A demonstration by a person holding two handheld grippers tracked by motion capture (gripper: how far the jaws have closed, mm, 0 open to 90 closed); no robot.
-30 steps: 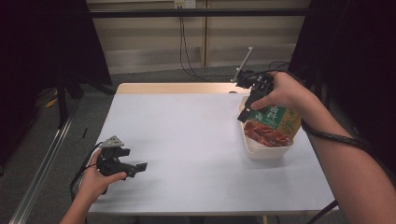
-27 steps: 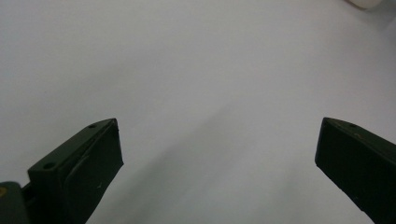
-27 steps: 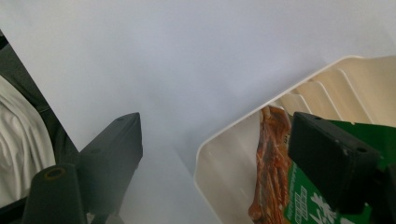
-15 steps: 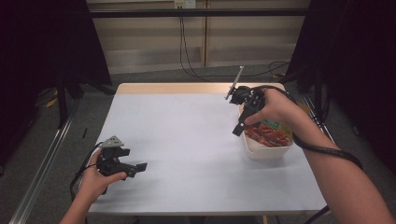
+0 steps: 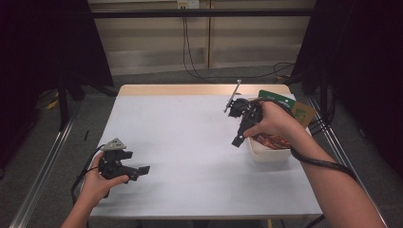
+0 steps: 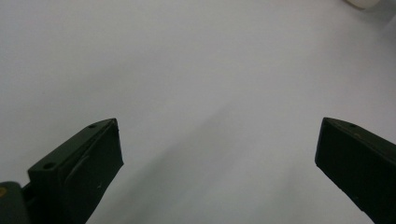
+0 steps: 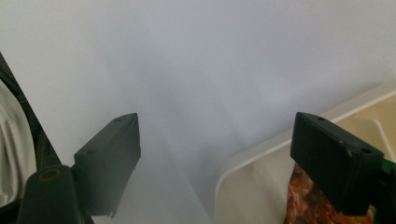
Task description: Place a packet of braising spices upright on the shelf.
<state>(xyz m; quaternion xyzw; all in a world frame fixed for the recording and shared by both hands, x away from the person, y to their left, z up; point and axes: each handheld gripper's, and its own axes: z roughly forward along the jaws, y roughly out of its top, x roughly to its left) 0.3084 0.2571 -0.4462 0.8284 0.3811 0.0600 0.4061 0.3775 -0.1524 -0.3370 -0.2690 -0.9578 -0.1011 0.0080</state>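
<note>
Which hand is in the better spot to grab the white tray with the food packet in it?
The right. Its tool hangs open just over the near-left corner of the white tray, whose rim runs between its jaws in the right gripper view. The left tool sits far across the table.

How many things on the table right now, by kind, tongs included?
Tongs: 2, the left tongs and the right tongs, both open
White tub: 1
Printed packet in the tub: 1
Total: 4
</note>
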